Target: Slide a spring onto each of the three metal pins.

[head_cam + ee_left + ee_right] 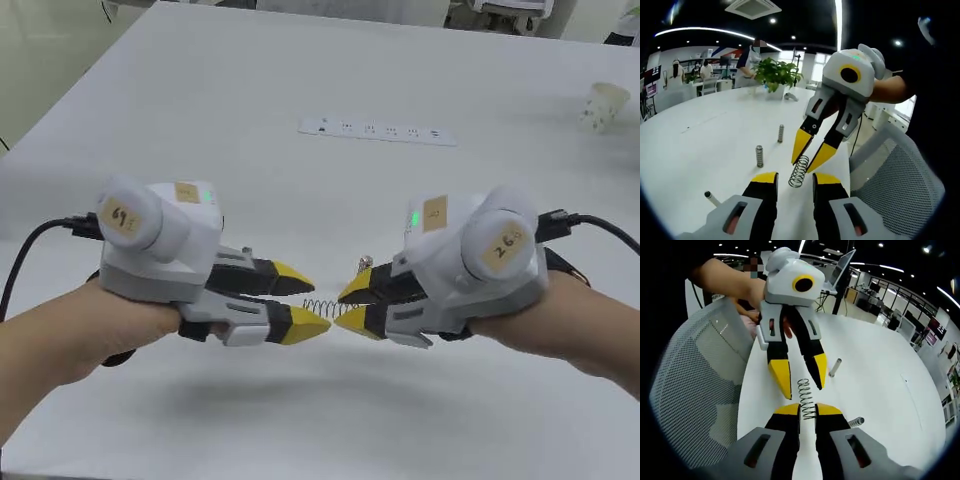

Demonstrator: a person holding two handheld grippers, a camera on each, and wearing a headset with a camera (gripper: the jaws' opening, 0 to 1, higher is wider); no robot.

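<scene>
The right gripper (808, 410), nearly closed, pinches one end of the spring (805, 392) in mid-air over the table (300, 80) while its free end sits between the parted, empty jaws of the left gripper (796, 178), so letting go too early may drop it away from the bare pin (835, 367).

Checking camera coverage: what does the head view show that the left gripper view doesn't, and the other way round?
Head view: a power strip and a paper cup on the table. Left gripper view: a potted plant, a mesh chair, all three pins, two looking spring-covered. Both: the spring gripped by the right tool, the open left tool.
</scene>
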